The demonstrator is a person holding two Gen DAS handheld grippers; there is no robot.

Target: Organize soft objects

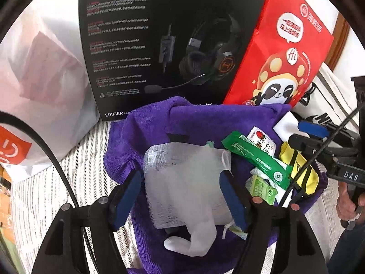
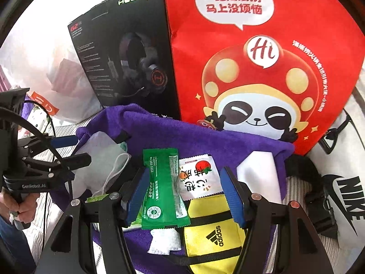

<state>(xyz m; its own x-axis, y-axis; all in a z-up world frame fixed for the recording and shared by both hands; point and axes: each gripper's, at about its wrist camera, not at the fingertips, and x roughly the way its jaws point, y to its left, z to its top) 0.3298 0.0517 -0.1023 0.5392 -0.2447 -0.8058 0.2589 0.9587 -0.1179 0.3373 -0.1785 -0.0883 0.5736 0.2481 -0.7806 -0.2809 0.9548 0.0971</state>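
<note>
A purple towel [image 1: 159, 123] lies on a striped cloth with small soft things on it. My left gripper [image 1: 182, 196] is open, its blue pads on either side of a white mesh pouch [image 1: 180, 178]. A green packet [image 1: 257, 157], a white strawberry packet [image 1: 262, 140] and a yellow Adidas pouch [image 1: 308, 171] lie to the right. My right gripper [image 2: 184, 194] is open above the green packet [image 2: 162, 182], the strawberry packet [image 2: 198, 178] and the yellow pouch [image 2: 212, 228]. The towel [image 2: 182, 134] and mesh pouch [image 2: 100, 159] also show there.
A black headset box [image 1: 148, 45] and a red paper bag [image 1: 285, 52] stand behind the towel. A white plastic bag [image 1: 41, 91] sits at the left. A white Nike bag [image 2: 342, 182] lies at the right. Striped cloth [image 1: 45, 194] covers the surface.
</note>
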